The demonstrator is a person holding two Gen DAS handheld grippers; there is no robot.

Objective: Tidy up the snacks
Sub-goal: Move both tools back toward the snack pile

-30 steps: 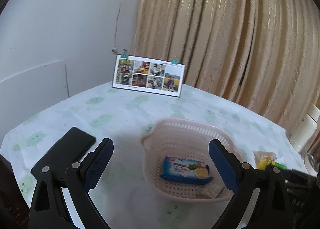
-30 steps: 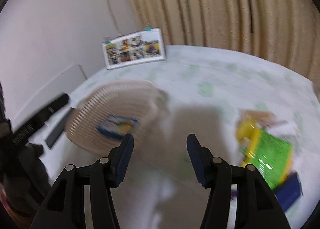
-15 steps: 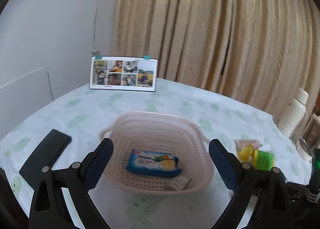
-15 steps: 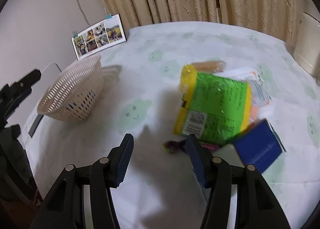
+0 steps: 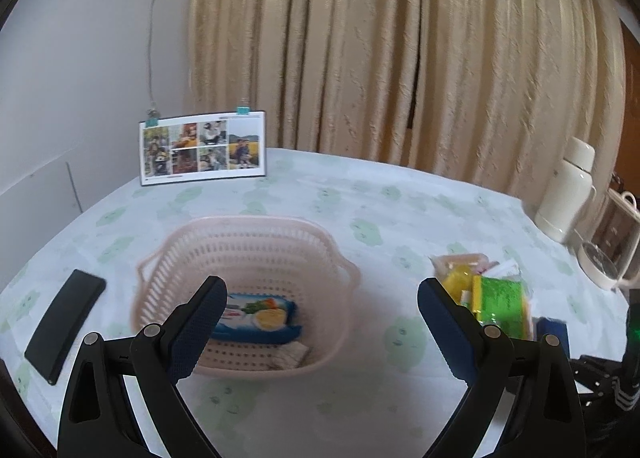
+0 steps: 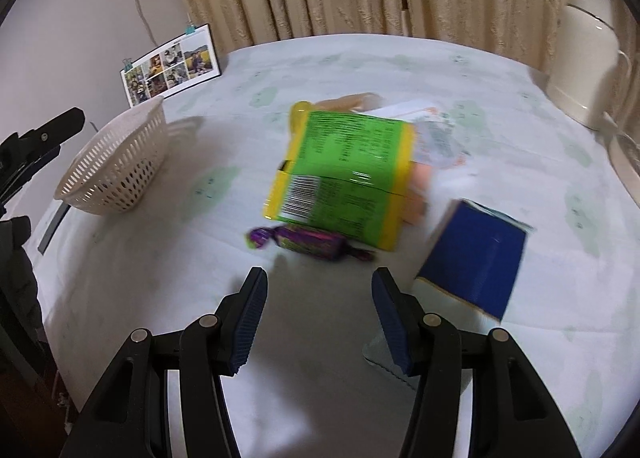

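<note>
One blue snack pack (image 5: 256, 318) lies in my pink basket (image 5: 248, 234), under my left gripper (image 5: 320, 322), which is spread wide and holds nothing. Right of the basket, I see a green and yellow bag (image 6: 348, 174), a purple candy (image 6: 308, 244) and a dark blue pack (image 6: 476, 258). My right gripper (image 6: 318, 318) is parted and empty, near the candy.

So the basket (image 5: 248, 258) sits on the table (image 5: 400, 218) with a snack pack (image 5: 256, 318) inside it. A phone (image 5: 66, 322) lies left of the basket, and a photo card (image 5: 202, 152) stands behind it. Off to the right there's a pile: a big bag (image 6: 348, 174) on top of other packets, a wrapped candy (image 6: 308, 244) in front, and a box (image 6: 476, 258) to the right. A jug (image 6: 588, 54) stands at the far right.
</note>
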